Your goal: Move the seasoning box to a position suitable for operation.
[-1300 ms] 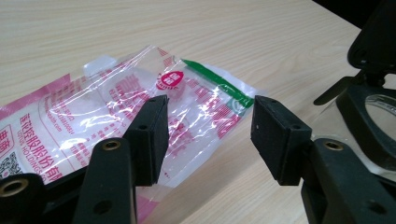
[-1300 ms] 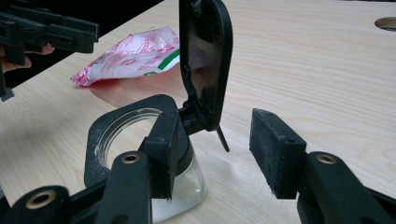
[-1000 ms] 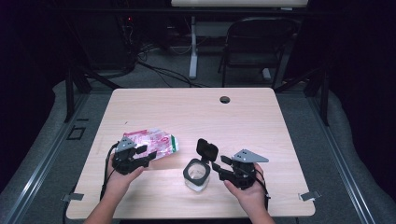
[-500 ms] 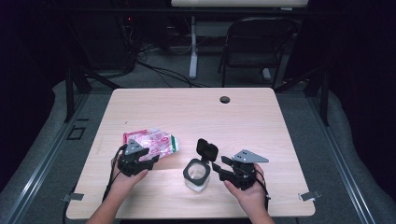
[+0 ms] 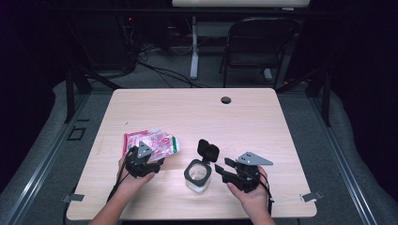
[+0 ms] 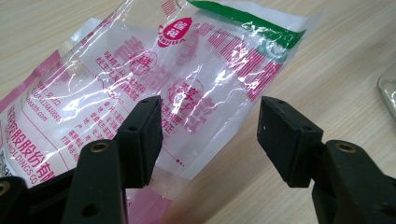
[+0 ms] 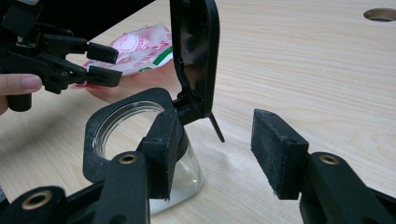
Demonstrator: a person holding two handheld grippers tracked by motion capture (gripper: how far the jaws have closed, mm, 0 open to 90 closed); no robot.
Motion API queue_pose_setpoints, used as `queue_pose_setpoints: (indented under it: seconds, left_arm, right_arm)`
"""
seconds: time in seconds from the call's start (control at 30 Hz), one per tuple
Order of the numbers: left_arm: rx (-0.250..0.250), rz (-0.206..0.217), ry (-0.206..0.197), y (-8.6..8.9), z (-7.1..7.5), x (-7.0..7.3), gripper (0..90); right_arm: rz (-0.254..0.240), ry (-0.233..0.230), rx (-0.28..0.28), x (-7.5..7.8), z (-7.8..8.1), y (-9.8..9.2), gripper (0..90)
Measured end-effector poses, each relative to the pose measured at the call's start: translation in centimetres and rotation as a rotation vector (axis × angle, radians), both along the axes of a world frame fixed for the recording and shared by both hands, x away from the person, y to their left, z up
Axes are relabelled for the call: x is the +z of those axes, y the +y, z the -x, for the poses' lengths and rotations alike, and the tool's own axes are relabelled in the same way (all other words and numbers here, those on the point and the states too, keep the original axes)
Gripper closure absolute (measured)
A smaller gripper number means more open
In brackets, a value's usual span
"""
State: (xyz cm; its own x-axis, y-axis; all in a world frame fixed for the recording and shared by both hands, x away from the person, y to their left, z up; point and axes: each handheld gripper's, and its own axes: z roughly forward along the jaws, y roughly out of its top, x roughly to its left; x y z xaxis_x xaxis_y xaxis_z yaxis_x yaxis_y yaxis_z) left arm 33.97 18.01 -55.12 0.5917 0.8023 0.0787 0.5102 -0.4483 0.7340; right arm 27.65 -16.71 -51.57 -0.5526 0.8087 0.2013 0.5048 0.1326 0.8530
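While the left gripper [image 5: 152, 161] points down over the near edge of the pink printed plastic bag [image 5: 152, 140] on the table [image 5: 281, 122], its jaws have just been opening and stand wide. Beside the glass jar [image 5: 197, 174] with its black lid raised, the right gripper [image 5: 223, 169] lies level, jaws wide, apparently just clear of it.

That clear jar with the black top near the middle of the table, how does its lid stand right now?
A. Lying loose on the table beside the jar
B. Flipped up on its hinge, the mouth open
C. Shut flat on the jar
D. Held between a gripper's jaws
B: the jar stands with its black lid tipped upright on the hinge at the rim, so the round mouth lies open.
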Motion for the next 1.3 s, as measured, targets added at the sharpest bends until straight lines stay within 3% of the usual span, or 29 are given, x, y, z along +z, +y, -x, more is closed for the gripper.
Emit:
queue_pose_setpoints:
  seconds: [0.23,0.43,0.63,0.9,1.1,1.3]
  left_arm:
    - [0.007,-0.064,-0.025,-0.6,-0.1,-0.4,36.4]
    - [0.012,-0.093,-0.029,-0.7,-0.3,-0.6,36.4]
    - [0.030,-0.109,-0.023,-0.5,-0.6,-0.9,38.5]
    - [0.046,-0.093,-0.026,-0.3,-1.1,-1.2,38.2]
    - [0.052,-0.160,-0.072,-1.3,-1.4,-1.6,37.2]
    - [0.051,-0.171,-0.076,-1.6,-1.8,-1.8,37.5]
  right_arm:
    - [-0.004,0.003,-0.002,0.0,0.1,-0.2,50.7]
    - [-0.008,0.003,-0.007,0.0,0.2,-0.3,50.6]
    - [-0.010,0.003,-0.010,-0.1,0.3,-0.3,50.5]
    - [-0.008,0.003,-0.014,-0.1,0.4,-0.5,50.3]
    - [-0.010,0.000,-0.028,-0.1,0.8,-0.7,50.3]
    - [-0.009,0.000,-0.039,-0.1,1.1,-0.9,50.2]
